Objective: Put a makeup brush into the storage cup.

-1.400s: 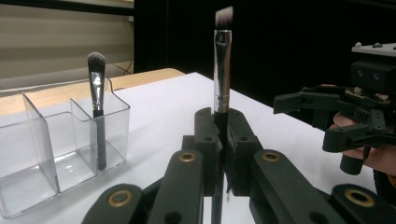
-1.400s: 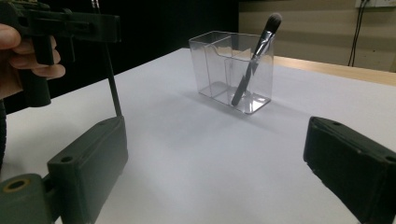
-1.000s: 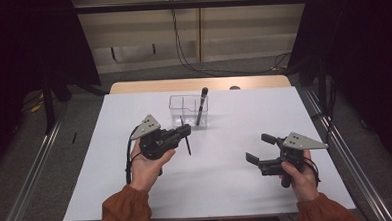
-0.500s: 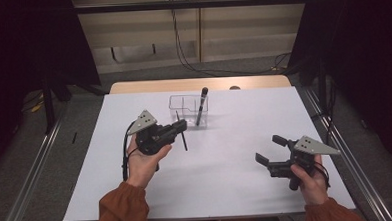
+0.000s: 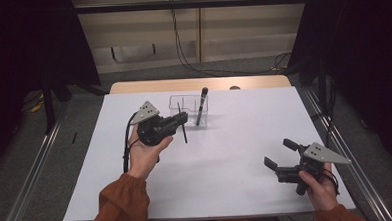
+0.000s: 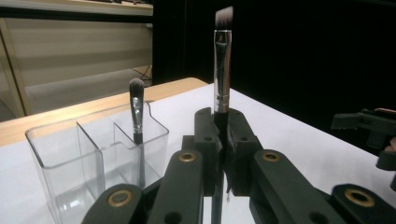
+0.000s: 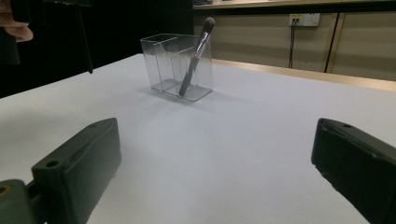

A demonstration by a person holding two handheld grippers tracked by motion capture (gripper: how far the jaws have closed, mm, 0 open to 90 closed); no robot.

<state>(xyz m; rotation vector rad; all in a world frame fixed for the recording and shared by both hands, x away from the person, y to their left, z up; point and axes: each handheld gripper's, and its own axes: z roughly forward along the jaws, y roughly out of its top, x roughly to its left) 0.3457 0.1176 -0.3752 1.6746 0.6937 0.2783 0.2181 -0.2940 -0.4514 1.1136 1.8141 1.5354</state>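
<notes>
White surface (image 5: 226, 164), dark curtains behind. Left claw (image 5: 180, 118) clenched on a thin brush (image 6: 222, 70), held above the surface just beside a clear holder (image 5: 182, 102). Second brush (image 5: 201, 106) leans in the holder's right compartment, probably against its rim. Right claw (image 5: 281, 154) near the front right, well apart; jaws have just been opening, released, nothing between them.
</notes>
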